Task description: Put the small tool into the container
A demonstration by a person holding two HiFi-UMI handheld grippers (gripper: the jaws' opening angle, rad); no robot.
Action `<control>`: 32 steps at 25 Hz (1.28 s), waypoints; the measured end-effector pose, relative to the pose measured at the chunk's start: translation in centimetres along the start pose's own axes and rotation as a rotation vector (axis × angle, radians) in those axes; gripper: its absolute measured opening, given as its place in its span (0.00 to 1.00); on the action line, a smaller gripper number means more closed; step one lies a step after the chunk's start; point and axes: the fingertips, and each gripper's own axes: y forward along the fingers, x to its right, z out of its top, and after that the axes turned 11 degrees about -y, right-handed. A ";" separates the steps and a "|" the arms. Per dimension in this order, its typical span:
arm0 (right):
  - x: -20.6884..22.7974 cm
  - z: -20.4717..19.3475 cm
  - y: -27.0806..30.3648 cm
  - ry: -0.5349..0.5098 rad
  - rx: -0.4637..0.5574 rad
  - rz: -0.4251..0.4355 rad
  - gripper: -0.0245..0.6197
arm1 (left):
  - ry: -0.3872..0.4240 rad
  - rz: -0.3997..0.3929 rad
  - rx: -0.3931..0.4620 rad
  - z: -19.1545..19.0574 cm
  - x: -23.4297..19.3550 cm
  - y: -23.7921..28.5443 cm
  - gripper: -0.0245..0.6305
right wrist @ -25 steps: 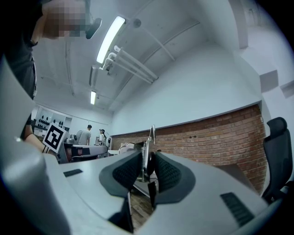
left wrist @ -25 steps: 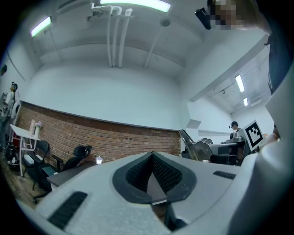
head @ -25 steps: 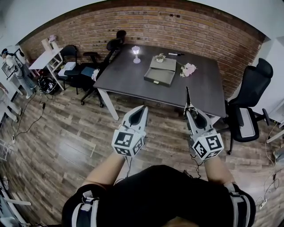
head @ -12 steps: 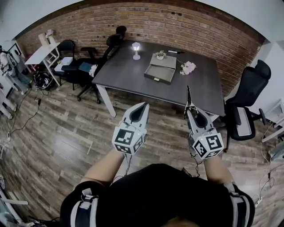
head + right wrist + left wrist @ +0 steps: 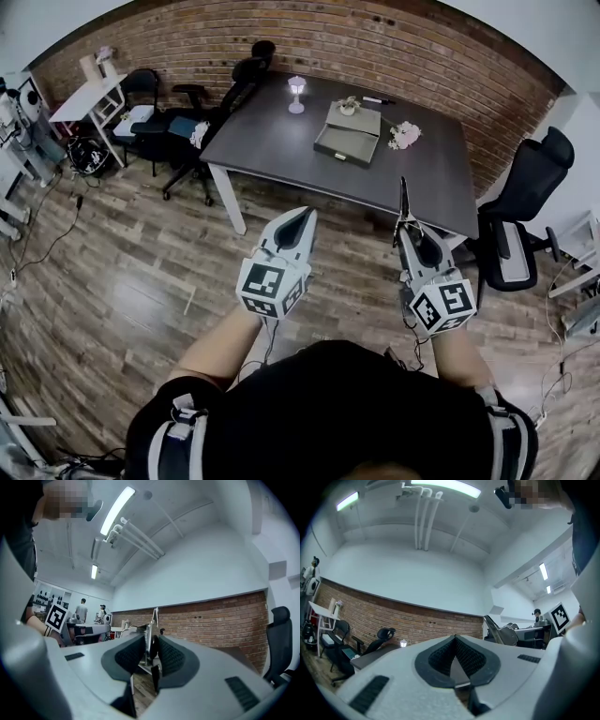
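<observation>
The right gripper [image 5: 406, 228] is holding the small tool [image 5: 403, 199], a thin metal piece standing up out of the jaws in the head view, with most of its length sticking out above the grip. In the right gripper view the jaws are standing partly apart, with the ribbed pads [image 5: 132, 654] pressing on both sides of the tool [image 5: 151, 641] around what looks like a round pivot. The left gripper [image 5: 305, 216] is carrying nothing: in the left gripper view [image 5: 454, 640] its jaws are meeting at the tips, and only a bare wedge of space is showing behind them. The container [image 5: 349, 141], a shallow grey box, is sitting on the dark table [image 5: 272, 155] well ahead of both grippers, so the tool is in the air, well short of it. The tool is probably going to handle as light and stiff, with smooth, hard metal that is giving the rubber pads little to bite on. Because it is being held low, it seems likely to tip or swivel if the hand jerks. A hold near the pivot, where the tool is thickest, looks the safest. What kind of tool it is, the views are not showing clearly.
</observation>
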 end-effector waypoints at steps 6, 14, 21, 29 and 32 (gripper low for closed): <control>-1.3 -0.4 0.4 0.003 -0.014 0.007 0.18 | -0.009 0.014 0.002 0.3 -1.4 -1.0 0.05; -0.1 -0.8 0.7 0.005 -0.023 -0.026 0.18 | -0.022 0.024 0.020 0.4 -1.9 -0.5 0.05; 1.5 -1.7 2.1 0.014 -0.030 -0.011 0.18 | -0.028 0.020 0.015 -0.2 -1.8 1.6 0.05; 4.5 -4.1 4.3 0.071 -0.046 -0.003 0.18 | -0.023 0.013 -0.012 -2.0 -2.0 5.6 0.05; 6.0 -4.8 5.4 0.078 -0.043 -0.005 0.18 | -0.025 0.017 -0.024 -2.6 -2.3 7.2 0.05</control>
